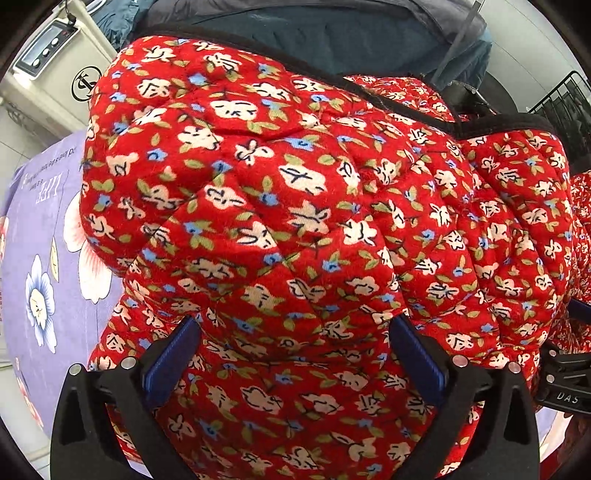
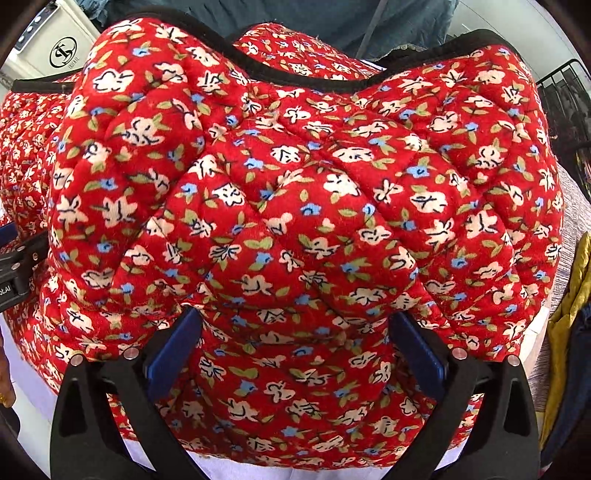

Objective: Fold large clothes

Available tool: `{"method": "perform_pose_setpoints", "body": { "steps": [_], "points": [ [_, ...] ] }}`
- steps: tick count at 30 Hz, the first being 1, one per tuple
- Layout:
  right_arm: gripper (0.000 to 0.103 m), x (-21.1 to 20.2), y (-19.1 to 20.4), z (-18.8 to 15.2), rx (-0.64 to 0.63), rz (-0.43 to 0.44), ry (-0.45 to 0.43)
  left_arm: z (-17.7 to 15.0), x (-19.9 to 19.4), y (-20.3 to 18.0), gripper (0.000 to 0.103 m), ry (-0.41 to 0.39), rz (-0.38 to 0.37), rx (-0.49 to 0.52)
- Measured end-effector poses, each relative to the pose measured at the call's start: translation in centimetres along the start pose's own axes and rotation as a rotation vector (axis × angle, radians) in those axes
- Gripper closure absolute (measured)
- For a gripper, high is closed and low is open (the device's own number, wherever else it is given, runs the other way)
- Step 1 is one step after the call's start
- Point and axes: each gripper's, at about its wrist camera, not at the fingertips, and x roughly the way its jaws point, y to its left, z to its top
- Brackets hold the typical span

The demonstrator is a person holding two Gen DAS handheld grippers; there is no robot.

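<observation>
A red quilted garment (image 1: 277,184) with white and blue flowers and a black trimmed edge (image 1: 236,40) lies bunched in puffy folds and fills both views. My left gripper (image 1: 295,321) points down onto it, blue pads wide apart, with a bulge of the fabric between them. My right gripper (image 2: 295,315) stands the same way over another part of the same garment (image 2: 295,184), jaws wide, cloth between the pads. Neither pair of pads visibly presses the cloth. The right gripper's body (image 1: 565,376) shows at the right edge of the left wrist view.
A purple flowered sheet (image 1: 40,221) covers the surface under the garment. Behind it stand a white appliance with a control panel (image 1: 48,55), dark blue-grey cloth (image 1: 332,33) and a black wire rack (image 1: 565,99). A yellow garment (image 2: 569,295) lies at the right.
</observation>
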Motion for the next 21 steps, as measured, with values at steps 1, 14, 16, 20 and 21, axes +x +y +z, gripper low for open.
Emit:
{"method": "perform_pose_setpoints", "body": {
  "steps": [1, 14, 16, 20, 21],
  "points": [
    [0.004, 0.0, 0.9, 0.2, 0.001, -0.004, -0.001, -0.4, -0.1, 0.0, 0.004, -0.007, 0.004, 0.002],
    [0.004, -0.1, 1.8, -1.7, -0.009, -0.009, -0.065, -1.5, -0.2, -0.3, 0.004, -0.021, 0.020, 0.030],
    [0.004, -0.2, 2.1, -1.8, -0.013, -0.006, -0.086, -1.7, -0.2, -0.7, 0.004, -0.027, 0.038, 0.044],
    [0.004, -0.9, 2.4, -2.1, -0.022, 0.013, -0.114, -3.5, -2.0, -0.6, 0.005, -0.117, 0.056, 0.070],
    [0.004, -1.1, 2.5, -2.2, -0.030, 0.025, -0.125, -4.0, -2.5, -0.3, 0.005, -0.141, 0.056, 0.077]
  ]
}}
